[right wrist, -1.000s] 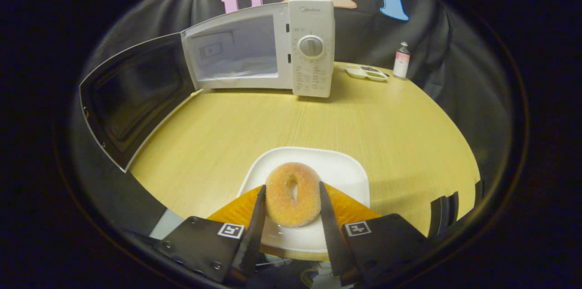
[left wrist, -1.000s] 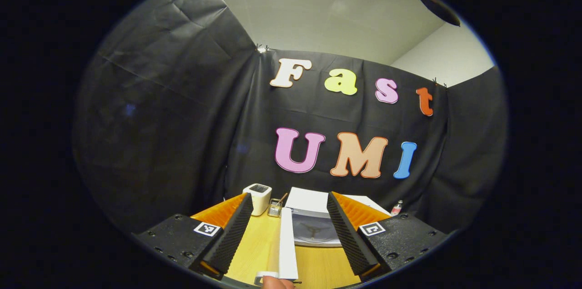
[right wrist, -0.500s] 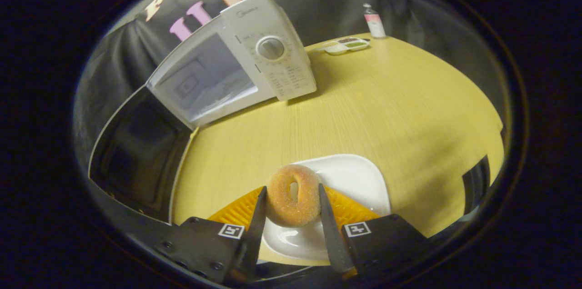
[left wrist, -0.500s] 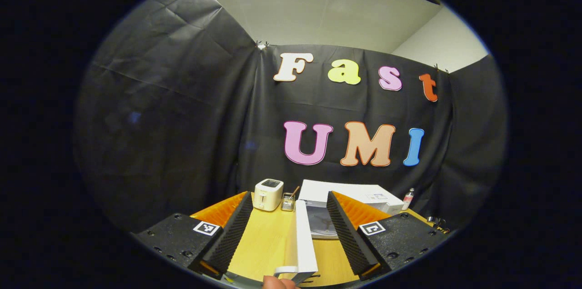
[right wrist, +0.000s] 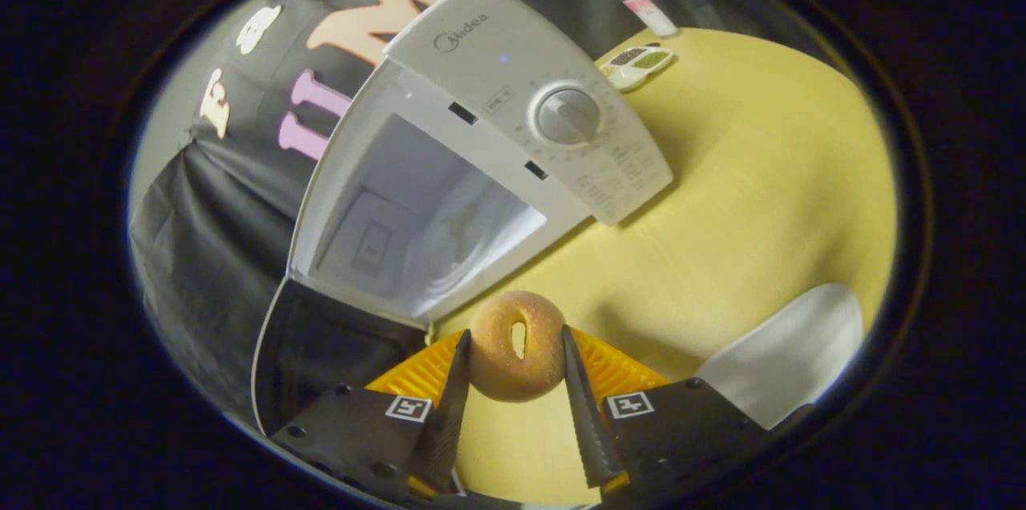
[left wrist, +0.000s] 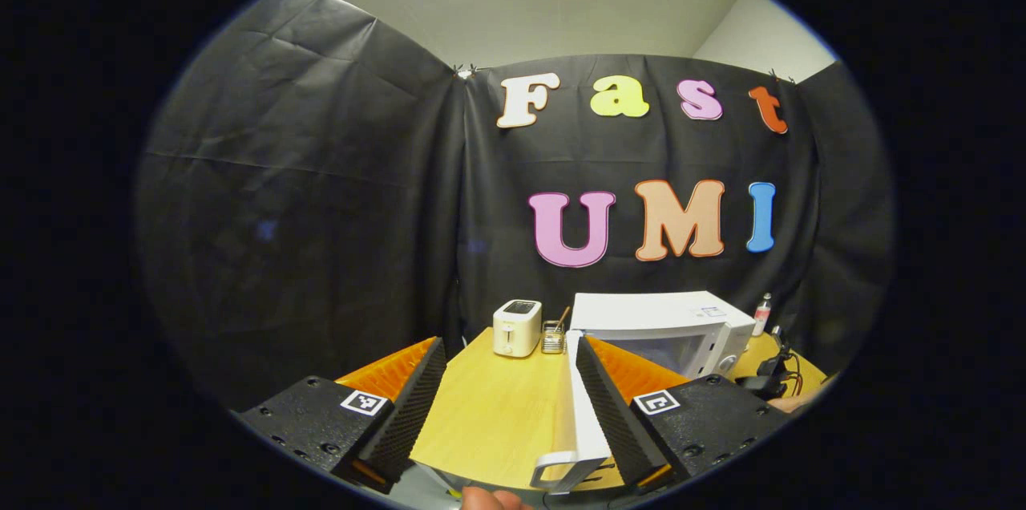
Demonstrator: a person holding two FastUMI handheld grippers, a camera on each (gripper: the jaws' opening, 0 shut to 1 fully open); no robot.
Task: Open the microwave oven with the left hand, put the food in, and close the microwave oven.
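1. In the right gripper view, the right gripper (right wrist: 513, 382) is clenched on a sugared doughnut (right wrist: 517, 346), both fingers pressing its sides. The doughnut is held upright above the desk (right wrist: 721, 197), just in front of the microwave oven (right wrist: 481, 149).
2. The microwave's door (right wrist: 321, 350) stands open to the left; its dark inner face lies at lower left, beside the gripper. The pale cavity is open, straight ahead of the doughnut.
3. This view also gives the control panel with its round dial (right wrist: 567, 115), a white plate (right wrist: 789, 350) on the desk at lower right, a small dish (right wrist: 637, 65) of seasonings and a bottle (right wrist: 645, 9) near the desk's far edge.
4. The left gripper view looks from the side. The left gripper (left wrist: 505, 398) is released, fingers spread wide, grasping nothing. The open door (left wrist: 579, 406) appears edge-on, just beside the right finger, with its handle (left wrist: 555, 468) at the bottom.
5. This view adds a white toaster (left wrist: 516, 327) and a small wire holder (left wrist: 552, 337) at the back of the desk, to the left of the microwave (left wrist: 665, 325).
6. Bare desk (left wrist: 489, 414) lies between the left fingers up to the toaster; the desk's left edge runs beside the left finger.
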